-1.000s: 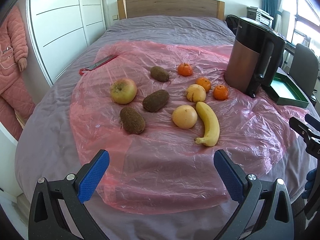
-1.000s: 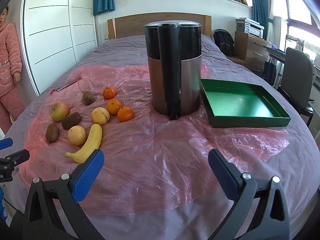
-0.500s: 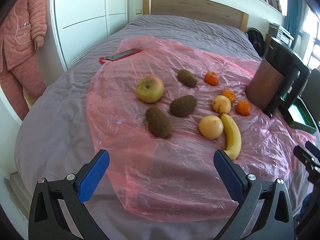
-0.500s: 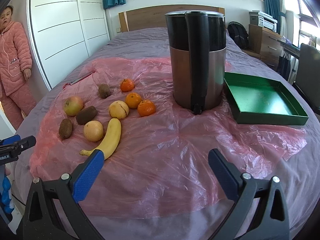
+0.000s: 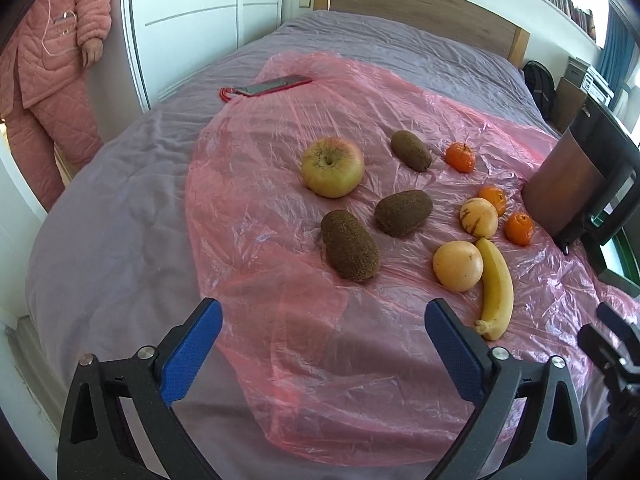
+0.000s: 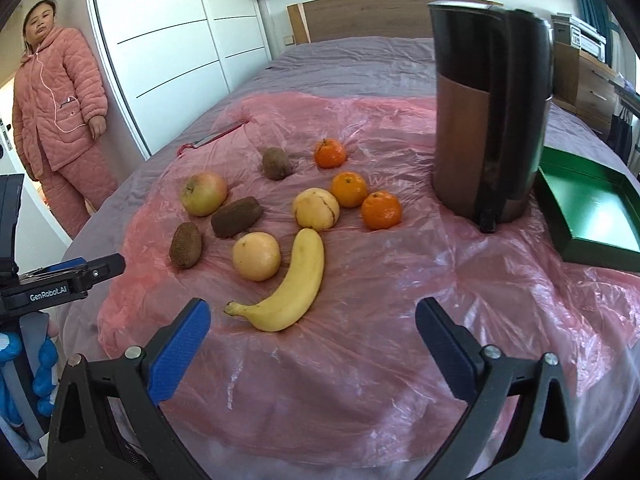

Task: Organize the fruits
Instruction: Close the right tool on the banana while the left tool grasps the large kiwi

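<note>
Fruit lies on a pink plastic sheet (image 5: 304,344) on a bed. An apple (image 5: 332,166), three kiwis, the nearest (image 5: 350,245), a banana (image 5: 496,288) and a pale round fruit (image 5: 458,266) show in the left wrist view. My left gripper (image 5: 324,344) is open and empty, short of the nearest kiwi. In the right wrist view the banana (image 6: 292,284), three tangerines, one (image 6: 381,210), and a green tray (image 6: 592,216) show. My right gripper (image 6: 312,340) is open and empty, just short of the banana.
A tall dark kettle (image 6: 490,120) stands between the fruit and the green tray. A red phone (image 5: 276,85) lies at the sheet's far left edge. A person in pink (image 6: 56,112) stands by the white wardrobe at the left.
Both grippers have moved left and closer to the fruit. The left view now centres on the kiwis, the right view on the banana. Both stay open.
</note>
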Demonstrator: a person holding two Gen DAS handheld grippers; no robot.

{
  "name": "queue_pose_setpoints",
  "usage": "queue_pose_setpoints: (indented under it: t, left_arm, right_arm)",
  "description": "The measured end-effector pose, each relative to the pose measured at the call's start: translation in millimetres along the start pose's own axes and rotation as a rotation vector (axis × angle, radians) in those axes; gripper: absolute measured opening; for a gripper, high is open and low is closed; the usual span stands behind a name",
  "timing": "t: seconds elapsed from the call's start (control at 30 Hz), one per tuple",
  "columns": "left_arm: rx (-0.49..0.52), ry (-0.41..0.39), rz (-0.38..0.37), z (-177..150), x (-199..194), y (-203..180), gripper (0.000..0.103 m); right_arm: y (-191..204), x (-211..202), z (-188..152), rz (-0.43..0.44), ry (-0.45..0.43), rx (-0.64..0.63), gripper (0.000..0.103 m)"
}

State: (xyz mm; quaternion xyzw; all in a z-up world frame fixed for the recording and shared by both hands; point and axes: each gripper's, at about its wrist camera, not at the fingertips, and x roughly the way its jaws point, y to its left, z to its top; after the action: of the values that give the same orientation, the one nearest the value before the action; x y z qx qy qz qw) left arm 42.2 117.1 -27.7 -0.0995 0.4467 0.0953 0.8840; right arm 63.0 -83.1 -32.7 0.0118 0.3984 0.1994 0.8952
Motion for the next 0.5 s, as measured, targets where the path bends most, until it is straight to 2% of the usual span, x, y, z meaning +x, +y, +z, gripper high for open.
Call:
queue_pose_setpoints:
  t: [0.17,0.27,0.33,0.4,0.5]
  left_arm:
    - [-0.011,0.011,-0.027,16,12,-7,0.09]
    - [-0.024,0.041,-0.047,24,25,-12,0.082]
    - [-0.033,0.057,-0.048,27,34,-12,0.082]
    - [-0.047,0.075,-0.049,29,43,-11,0.081]
    - [-0.067,0.106,-0.052,31,56,-10,0.081]
  right_arm:
    - [10,25,6,0.068,0.059,0.007,0.103]
    - [11,41,8,0.103,0.105,0.037,0.103]
    - [9,50,7,0.116,0.126,0.055,0.103]
    - [7,59,9,0.128,0.149,0.083,0.1]
    - [2,72,10,0.134,0.186,0.113,0.09]
